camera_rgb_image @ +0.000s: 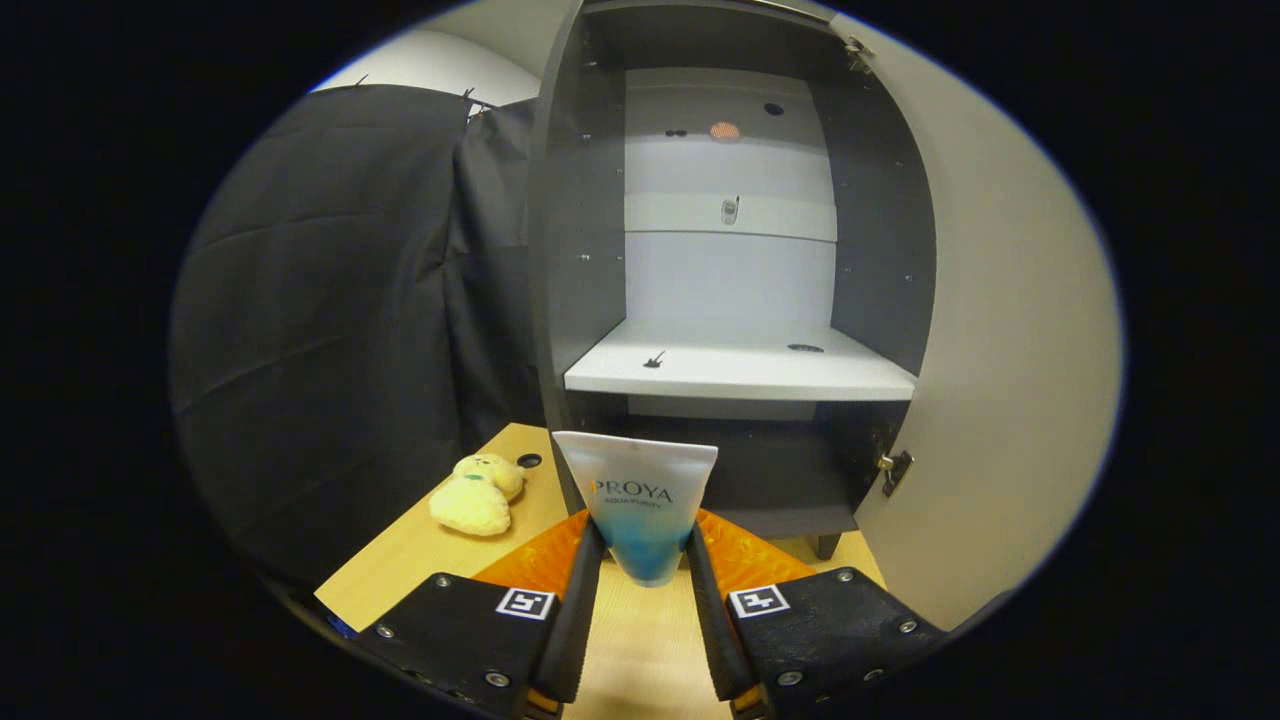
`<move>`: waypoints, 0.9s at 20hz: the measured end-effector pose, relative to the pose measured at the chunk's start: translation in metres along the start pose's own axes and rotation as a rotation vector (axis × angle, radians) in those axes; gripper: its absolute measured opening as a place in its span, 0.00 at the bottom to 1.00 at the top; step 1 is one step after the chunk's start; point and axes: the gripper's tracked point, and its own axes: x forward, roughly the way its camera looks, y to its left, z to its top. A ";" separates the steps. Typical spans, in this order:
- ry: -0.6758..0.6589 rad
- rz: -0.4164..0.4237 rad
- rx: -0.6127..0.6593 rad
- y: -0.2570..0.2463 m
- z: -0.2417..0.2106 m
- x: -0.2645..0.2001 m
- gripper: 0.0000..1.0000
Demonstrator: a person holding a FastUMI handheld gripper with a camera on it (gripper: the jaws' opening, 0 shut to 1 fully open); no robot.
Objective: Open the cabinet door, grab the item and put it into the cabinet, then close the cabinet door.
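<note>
Gripper view | tool [645, 560] pinches tube [640, 500] at its blue end | soft, light, maybe slippery | cabinet [740, 370] door open

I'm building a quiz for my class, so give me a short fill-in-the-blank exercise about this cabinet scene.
1. The hand-held gripper is shut on a white and blue ____.
2. The cabinet door stands ____.
3. The white shelf inside the cabinet lies ____ the held item.
4. The yellow plush toy lies on the wooden ____.

Missing words: tube; open; beyond; table
</note>
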 end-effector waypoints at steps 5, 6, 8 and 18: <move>-0.046 -0.015 0.035 -0.023 0.056 0.023 0.49; -0.057 -0.014 0.044 -0.027 0.066 0.027 0.49; -0.064 -0.005 0.052 -0.031 0.084 0.038 0.49; -0.049 0.004 0.038 -0.038 0.133 0.098 0.49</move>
